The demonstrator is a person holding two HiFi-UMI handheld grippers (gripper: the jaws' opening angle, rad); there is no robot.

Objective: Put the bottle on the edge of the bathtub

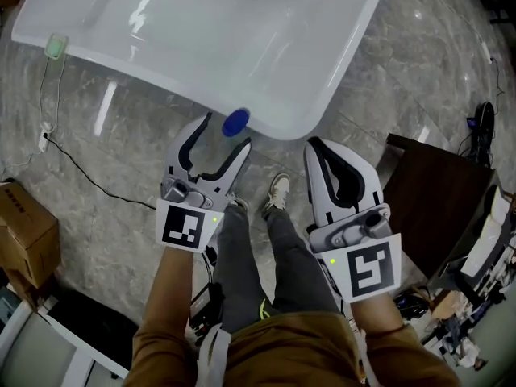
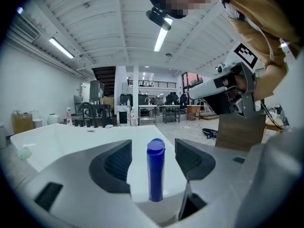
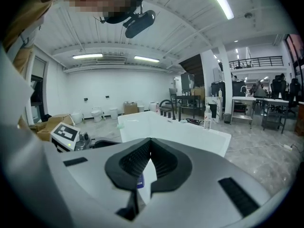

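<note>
The blue bottle (image 1: 235, 122) stands upright on the near rim of the white bathtub (image 1: 310, 115), in the centre of the head view, just inside the tub's lower edge. By this evidence the placement itself appears complete, and the step in hand is judged to be clearing the tool away from the bottle. The left gripper (image 1: 226, 133) has its jaws spread wide, one on each side of the bottle. In the left gripper view the bottle (image 2: 155, 170) sits in the middle of the gap with clear space to each ribbed pad, so nothing is gripped. The right gripper (image 1: 316, 145), right of centre in the head view, has its jaws closed tip to tip and holds nothing. Its own view shows only a sliver of tub and a patch of blue through the slot behind the tips. To finish well, hold the left jaws at full spread and draw the gripper straight back along its own axis, away from the tub. Avoid any sideways drift or roll: the bottle is tall and narrow on a slim rim, and a brush from either pad would likely topple it into the tub or onto the marbled floor (image 1: 419, 79).
</note>
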